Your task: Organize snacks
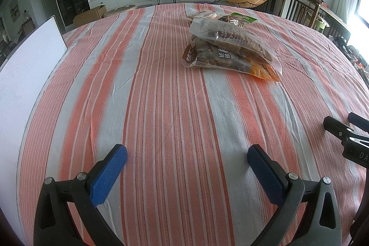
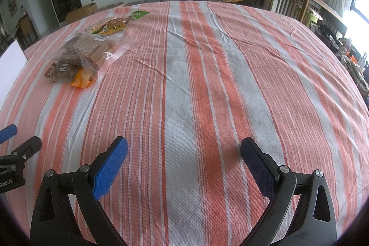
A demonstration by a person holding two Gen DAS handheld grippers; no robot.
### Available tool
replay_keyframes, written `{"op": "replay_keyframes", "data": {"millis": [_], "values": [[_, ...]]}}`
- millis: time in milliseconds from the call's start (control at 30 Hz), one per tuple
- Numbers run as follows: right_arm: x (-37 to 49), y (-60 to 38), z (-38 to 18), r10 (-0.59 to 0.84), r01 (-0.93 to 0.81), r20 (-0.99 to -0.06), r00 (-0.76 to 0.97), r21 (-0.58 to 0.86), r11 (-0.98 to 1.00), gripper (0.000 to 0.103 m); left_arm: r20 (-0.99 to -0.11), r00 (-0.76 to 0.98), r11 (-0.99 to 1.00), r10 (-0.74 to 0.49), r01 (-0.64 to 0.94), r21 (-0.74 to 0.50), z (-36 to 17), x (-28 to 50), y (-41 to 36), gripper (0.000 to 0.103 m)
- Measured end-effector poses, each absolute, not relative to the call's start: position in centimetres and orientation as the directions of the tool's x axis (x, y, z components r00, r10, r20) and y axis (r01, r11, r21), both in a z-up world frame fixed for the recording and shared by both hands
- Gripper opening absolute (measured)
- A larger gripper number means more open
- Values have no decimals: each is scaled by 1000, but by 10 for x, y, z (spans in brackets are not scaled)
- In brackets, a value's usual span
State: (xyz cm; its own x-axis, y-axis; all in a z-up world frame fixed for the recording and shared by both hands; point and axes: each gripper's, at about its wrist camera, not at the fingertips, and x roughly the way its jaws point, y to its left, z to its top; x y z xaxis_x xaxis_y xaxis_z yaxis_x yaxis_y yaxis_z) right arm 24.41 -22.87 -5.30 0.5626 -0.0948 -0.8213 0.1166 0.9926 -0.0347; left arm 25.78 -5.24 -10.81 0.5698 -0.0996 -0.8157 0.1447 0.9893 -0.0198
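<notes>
A: Entry. Your left gripper [image 1: 186, 159] and right gripper [image 2: 183, 152] both hover low over the striped tablecloth [image 1: 161, 107], jaws spread wide, nothing between the blue pads [image 1: 108, 174]. The snacks sit in a loose heap on the far half of the table, well apart from both claws — ahead and a little right of your left one, far to the left of your right one.

B: How will they handle?

A: Judgement only: light, soft, slippery film. The clear bag of brown bars [image 1: 230, 40] lies on top, leaning across the dark-labelled bag with the orange end [image 1: 221, 61]. Behind them lie a yellow pack [image 2: 108, 25] and a green-topped pack [image 1: 243, 18].

B: Where do you take hold?

A: Take the top bag first — pinch the flat sealed edge, not the filled belly; the bars inside may crack if squeezed. Expect the film to sag and slide.
</notes>
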Motion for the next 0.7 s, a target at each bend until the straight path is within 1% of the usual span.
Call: {"op": "replay_keyframes", "data": {"millis": [700], "values": [[244,-228,-53,-95,117,-821,563,-35,993,99,-816,570,989,-99,144,-19,-108,258,-53,103]]}}
